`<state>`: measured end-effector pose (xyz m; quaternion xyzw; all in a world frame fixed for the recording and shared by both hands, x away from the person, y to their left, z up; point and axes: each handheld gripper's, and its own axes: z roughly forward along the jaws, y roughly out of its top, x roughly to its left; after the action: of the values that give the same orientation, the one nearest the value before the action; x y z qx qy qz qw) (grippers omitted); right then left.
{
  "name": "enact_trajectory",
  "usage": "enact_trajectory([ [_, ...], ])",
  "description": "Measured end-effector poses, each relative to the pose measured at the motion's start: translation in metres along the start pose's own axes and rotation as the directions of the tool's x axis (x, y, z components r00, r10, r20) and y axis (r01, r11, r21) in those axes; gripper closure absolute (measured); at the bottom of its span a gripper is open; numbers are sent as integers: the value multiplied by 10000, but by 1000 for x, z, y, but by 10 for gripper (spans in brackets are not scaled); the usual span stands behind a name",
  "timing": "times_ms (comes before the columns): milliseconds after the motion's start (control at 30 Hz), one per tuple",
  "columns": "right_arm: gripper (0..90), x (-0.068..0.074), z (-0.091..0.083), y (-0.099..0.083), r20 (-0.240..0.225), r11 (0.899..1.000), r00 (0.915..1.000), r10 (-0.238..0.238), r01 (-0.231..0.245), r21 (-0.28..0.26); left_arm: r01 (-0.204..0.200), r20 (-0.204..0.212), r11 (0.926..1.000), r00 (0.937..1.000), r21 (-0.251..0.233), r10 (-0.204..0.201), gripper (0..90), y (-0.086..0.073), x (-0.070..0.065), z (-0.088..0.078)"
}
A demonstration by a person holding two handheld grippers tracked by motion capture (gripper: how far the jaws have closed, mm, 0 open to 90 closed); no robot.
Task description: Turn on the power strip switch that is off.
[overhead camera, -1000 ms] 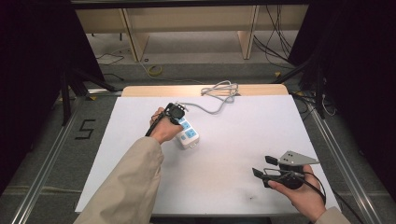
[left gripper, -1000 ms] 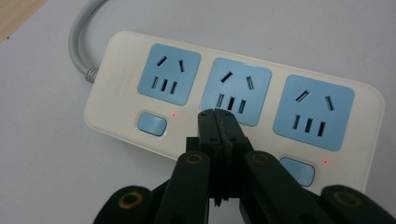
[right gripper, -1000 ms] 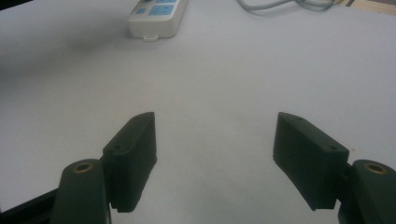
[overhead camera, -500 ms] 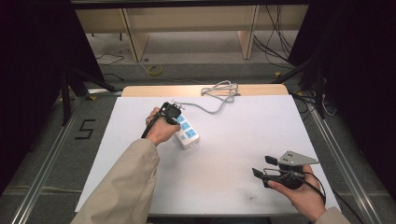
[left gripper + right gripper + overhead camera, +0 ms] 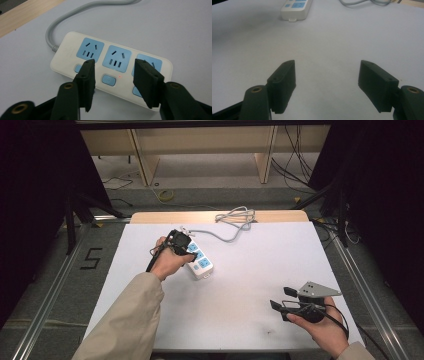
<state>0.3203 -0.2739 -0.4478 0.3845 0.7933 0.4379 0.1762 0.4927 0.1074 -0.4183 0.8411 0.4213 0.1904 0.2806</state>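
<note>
A white power strip (image 5: 200, 262) with blue sockets lies on the white table, left of centre. Its grey cable (image 5: 226, 236) runs to a coil (image 5: 236, 215) at the far edge. My left gripper (image 5: 182, 244) hovers right over the strip's far end, open. In the left gripper view the strip (image 5: 110, 62) sits just beyond the parted jaws, which straddle the middle switch button (image 5: 109, 80), and a small red light glows beside it. My right gripper (image 5: 282, 300) is held open near the front right. In the right gripper view the strip (image 5: 295, 8) lies far ahead and nothing sits between the jaws.
The white table top (image 5: 265, 265) has a wooden strip (image 5: 165, 217) along its far edge. Metal rails (image 5: 50, 290) flank both sides. Shelving and loose cables (image 5: 295, 165) stand on the floor behind the table.
The left hand has shifted slightly toward the near side over the power strip. The right gripper has stayed put.
</note>
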Motion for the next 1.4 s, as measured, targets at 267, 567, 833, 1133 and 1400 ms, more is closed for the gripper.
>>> enact_trajectory([
  [267,306,0,0,0,-5,10000,10000,-1,1,4,40,-8,10000,10000,-32,-40,332,-7,-3,-8],
  [567,306,0,0,0,12,10000,10000,5,-5,-7,-64,335,9998,9994,-184,70,296,-19,-6,-20],
  [833,306,0,0,0,8,10000,10000,9,-9,1,-183,437,9985,9988,-511,206,281,-30,-9,-35],
  [1133,305,0,0,0,18,10000,10000,24,-24,1,-599,569,9901,9961,-1266,676,268,-45,-14,-53],
  [1400,304,0,0,0,27,10000,10000,30,-30,4,-602,803,9847,9940,-1633,740,253,-61,-18,-61],
])
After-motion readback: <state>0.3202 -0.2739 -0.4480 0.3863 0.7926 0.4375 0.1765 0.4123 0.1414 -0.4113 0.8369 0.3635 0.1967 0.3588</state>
